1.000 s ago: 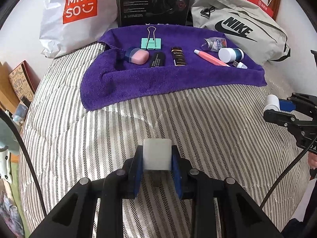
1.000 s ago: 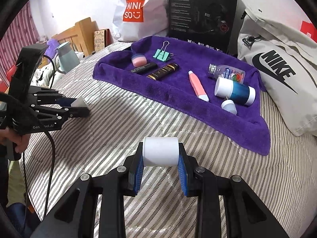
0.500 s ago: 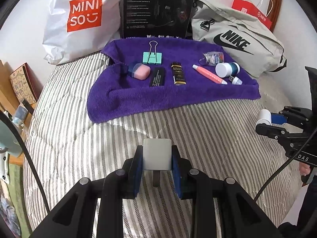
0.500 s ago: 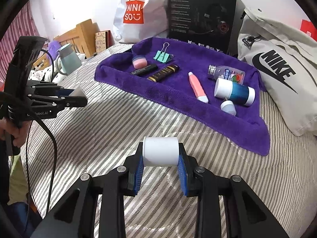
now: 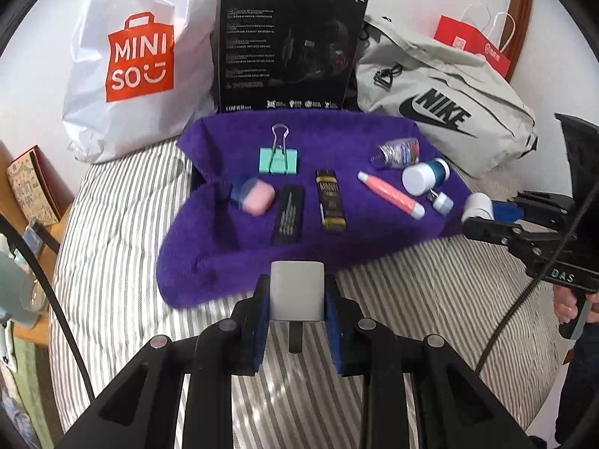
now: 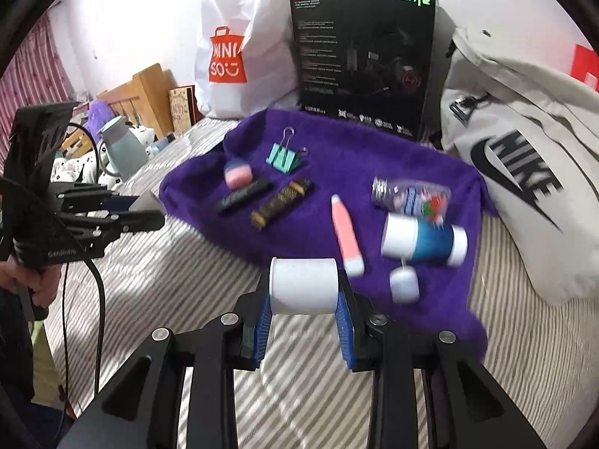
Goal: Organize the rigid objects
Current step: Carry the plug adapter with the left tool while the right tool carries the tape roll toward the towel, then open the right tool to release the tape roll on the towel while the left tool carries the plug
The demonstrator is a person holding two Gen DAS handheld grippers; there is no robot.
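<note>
Eight small items are counted on the purple towel [image 5: 239, 262] — a green binder clip [image 5: 279, 159], a pink case [image 5: 252, 198], two dark bars, a pink tube [image 5: 389, 194], a clear bottle [image 6: 411, 194], a blue-and-white jar [image 6: 423, 241] and a small cap [image 6: 403, 283]. One grey block [image 5: 297, 295] is clamped in the left gripper [image 5: 297, 299] at the towel's near edge, and one white cylinder [image 6: 303, 286] is pinched in the right gripper [image 6: 304, 292] beside the tube. Bare striped bedding [image 5: 411, 318] is left in front — three bags and a black box [image 5: 288, 41] are lined along the far edge.

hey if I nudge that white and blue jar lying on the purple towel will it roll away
Probably a little. The white and blue jar is round and lies on its side, so it can roll. The plush purple towel should slow it, and the small cap beside it might block one direction.
</note>
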